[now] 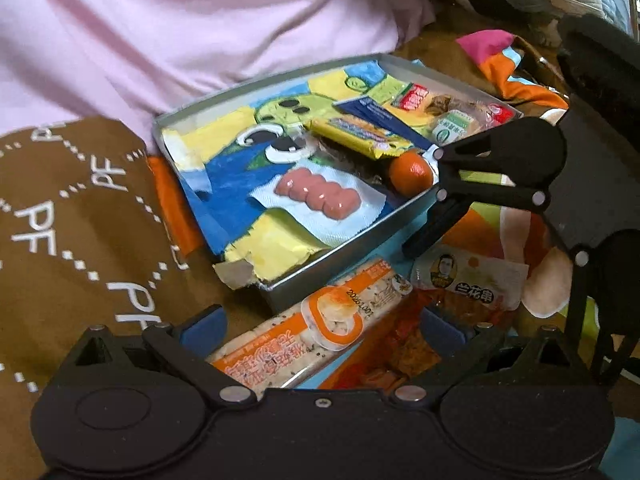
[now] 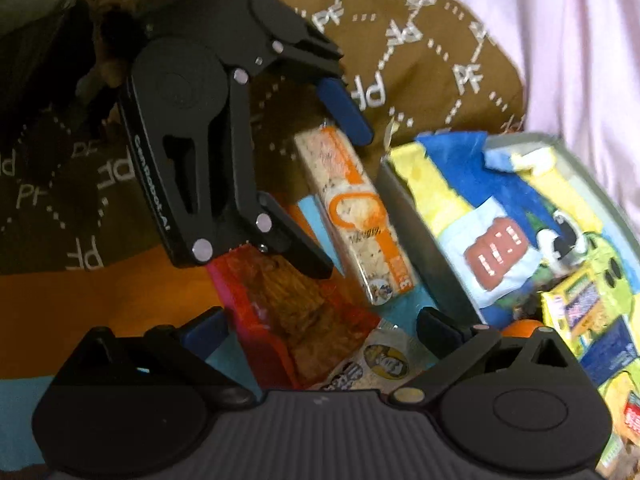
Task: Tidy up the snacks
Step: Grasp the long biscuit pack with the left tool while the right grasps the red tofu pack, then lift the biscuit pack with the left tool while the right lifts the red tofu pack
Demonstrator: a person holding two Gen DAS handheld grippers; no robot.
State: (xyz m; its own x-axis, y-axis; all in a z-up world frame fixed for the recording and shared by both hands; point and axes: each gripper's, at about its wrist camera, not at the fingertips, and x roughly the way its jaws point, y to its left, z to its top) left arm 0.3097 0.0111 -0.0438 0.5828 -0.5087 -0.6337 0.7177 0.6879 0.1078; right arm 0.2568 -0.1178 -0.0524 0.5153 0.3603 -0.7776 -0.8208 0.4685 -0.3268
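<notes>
Snacks beside the tin
Your left gripper [image 1: 320, 328] and right gripper [image 2: 320, 328] both gaped wide over the cracker pack [image 1: 304, 328], just outside the tin [image 1: 340, 248]

The right hand-held gripper [image 2: 320, 328] stands spread open over a red-edged packet of brown snack strips [image 2: 292, 312]. Just beside the packet, toward the grey tin [image 2: 420, 220], lies an orange-and-white cracker pack [image 2: 356, 216]. The left hand-held gripper [image 2: 340, 196], also open, straddles that pack. Inside the tin lies a sausage packet [image 2: 496, 256].
</notes>
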